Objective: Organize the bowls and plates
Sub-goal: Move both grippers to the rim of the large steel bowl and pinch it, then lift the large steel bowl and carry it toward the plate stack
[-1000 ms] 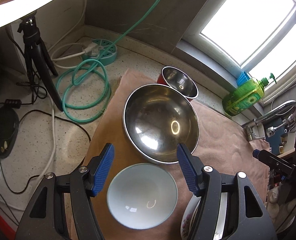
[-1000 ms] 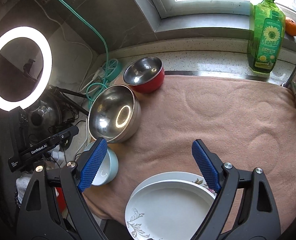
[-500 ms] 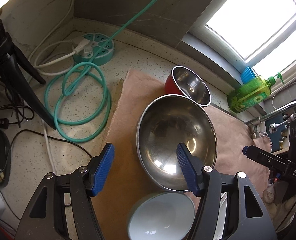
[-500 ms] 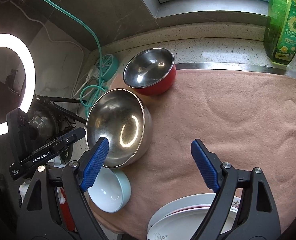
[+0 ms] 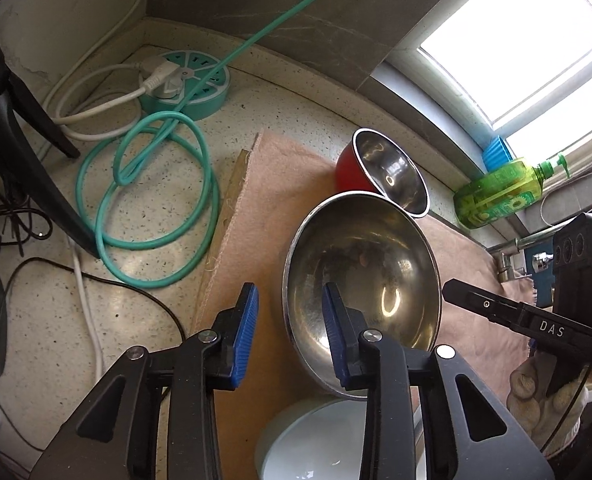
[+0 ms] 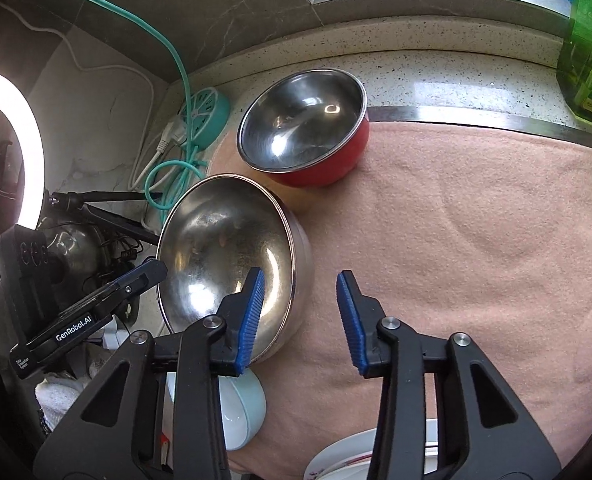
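A large steel bowl (image 5: 375, 276) sits on the pink towel (image 5: 280, 184); it also shows in the right wrist view (image 6: 224, 248). My left gripper (image 5: 290, 336) is open and straddles the bowl's left rim, one finger inside, one outside. My right gripper (image 6: 299, 316) is open and straddles the bowl's right rim. A red bowl with steel inside (image 5: 387, 172) (image 6: 307, 124) stands behind it. A pale blue bowl (image 5: 315, 444) (image 6: 240, 408) sits near me. White plates (image 6: 347, 456) lie at the front edge.
A green coiled cable (image 5: 148, 184) and round teal power strip (image 5: 188, 80) lie left of the towel. A tripod leg (image 5: 28, 152) stands at far left. A green soap bottle (image 5: 499, 196) (image 6: 587, 52) and a tap (image 5: 511, 252) are at the right by the window.
Both grippers have moved forward onto the large steel bowl's rims and their jaws have narrowed. The blue bowl and plates have slid toward the bottom of both views.
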Available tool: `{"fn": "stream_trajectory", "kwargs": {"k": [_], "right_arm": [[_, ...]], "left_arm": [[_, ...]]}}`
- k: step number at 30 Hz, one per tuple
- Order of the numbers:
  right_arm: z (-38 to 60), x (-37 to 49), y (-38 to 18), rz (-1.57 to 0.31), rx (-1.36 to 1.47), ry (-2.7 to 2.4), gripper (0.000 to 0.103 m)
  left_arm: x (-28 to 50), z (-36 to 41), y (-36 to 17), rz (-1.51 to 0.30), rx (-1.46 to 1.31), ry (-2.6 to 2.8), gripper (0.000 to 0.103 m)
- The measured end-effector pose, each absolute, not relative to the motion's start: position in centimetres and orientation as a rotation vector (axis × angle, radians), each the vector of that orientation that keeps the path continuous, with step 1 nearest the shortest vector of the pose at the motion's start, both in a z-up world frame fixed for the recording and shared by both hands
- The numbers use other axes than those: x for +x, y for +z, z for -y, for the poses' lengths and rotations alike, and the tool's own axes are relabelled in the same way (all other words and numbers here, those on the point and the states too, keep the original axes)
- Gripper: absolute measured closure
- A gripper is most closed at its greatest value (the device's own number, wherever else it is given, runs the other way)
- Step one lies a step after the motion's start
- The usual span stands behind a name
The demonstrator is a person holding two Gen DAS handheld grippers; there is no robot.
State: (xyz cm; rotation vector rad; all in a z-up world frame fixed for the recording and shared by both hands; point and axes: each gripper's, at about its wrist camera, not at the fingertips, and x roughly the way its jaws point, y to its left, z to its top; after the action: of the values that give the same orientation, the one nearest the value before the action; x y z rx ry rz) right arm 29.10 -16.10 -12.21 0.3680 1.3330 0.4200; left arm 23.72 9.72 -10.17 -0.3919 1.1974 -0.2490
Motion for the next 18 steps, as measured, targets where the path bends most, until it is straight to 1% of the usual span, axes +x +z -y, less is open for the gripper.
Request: {"fn": "stream_trajectory", "kwargs": {"k": [1,2,3,4,6,8,12,18], "right_arm": [[16.0,29.1,-12.3,-1.335,0.362,0.424,0.067],[15.8,29.2,-12.4,-1.340,0.356,0.429,0.072],[15.6,29.2,-12.5,-1.344,0.350,0.430,0.077],[15.5,29.2,-12.6,-1.347,0.345,0.433,0.079],[15.3,29.2,-12.7,-1.350,0.337,0.434,0.086],[15.2,29.3,-12.8,-1.352,0.333,0.440,0.089],[15.0,29.4,-12.8,-1.351,0.324,0.438,0.092],[15.0,29.3,-12.7,-1.354,0.314,0.442,0.092]], "left_arm": [[23.8,-9.7,-10.2,-1.200,-0.392,-0.251,0.080],[23.8,-9.7,-10.3,-1.200,-0.390,-0.252,0.082],[23.8,-9.6,-10.4,-1.201,-0.389,-0.253,0.083],[23.8,-9.6,-10.4,-1.204,-0.389,-0.254,0.083],[23.9,-9.4,-10.5,-1.207,-0.384,-0.255,0.085],[23.9,-9.3,-10.6,-1.206,-0.375,-0.252,0.090],[24.0,-9.3,-10.8,-1.206,-0.376,-0.248,0.091],[24.1,-9.2,-10.6,-1.200,-0.371,-0.240,0.091]]}}
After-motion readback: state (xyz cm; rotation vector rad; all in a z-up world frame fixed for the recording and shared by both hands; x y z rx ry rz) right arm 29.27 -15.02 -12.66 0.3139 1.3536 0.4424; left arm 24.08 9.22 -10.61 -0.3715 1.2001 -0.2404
